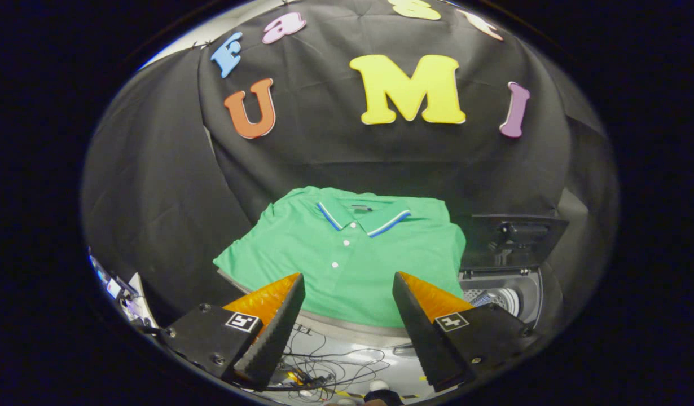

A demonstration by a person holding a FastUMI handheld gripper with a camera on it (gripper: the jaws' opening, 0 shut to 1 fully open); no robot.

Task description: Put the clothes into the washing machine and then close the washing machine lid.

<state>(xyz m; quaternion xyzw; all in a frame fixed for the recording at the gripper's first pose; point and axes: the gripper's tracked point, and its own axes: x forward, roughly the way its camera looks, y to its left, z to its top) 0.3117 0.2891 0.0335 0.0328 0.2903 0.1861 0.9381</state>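
Observation:
A green polo shirt with a blue-and-white striped collar lies folded flat on a grey table, just ahead of my fingers. My gripper is open, its fingertips hovering over the shirt's near hem with nothing between them. To the right of the shirt stands the washing machine, a top loader with its dark lid raised upright and the ribbed drum visible inside.
Loose cables lie tangled on the floor below the table's near edge. Some small items sit low at the far left. Black cloth walls the booth behind the table.

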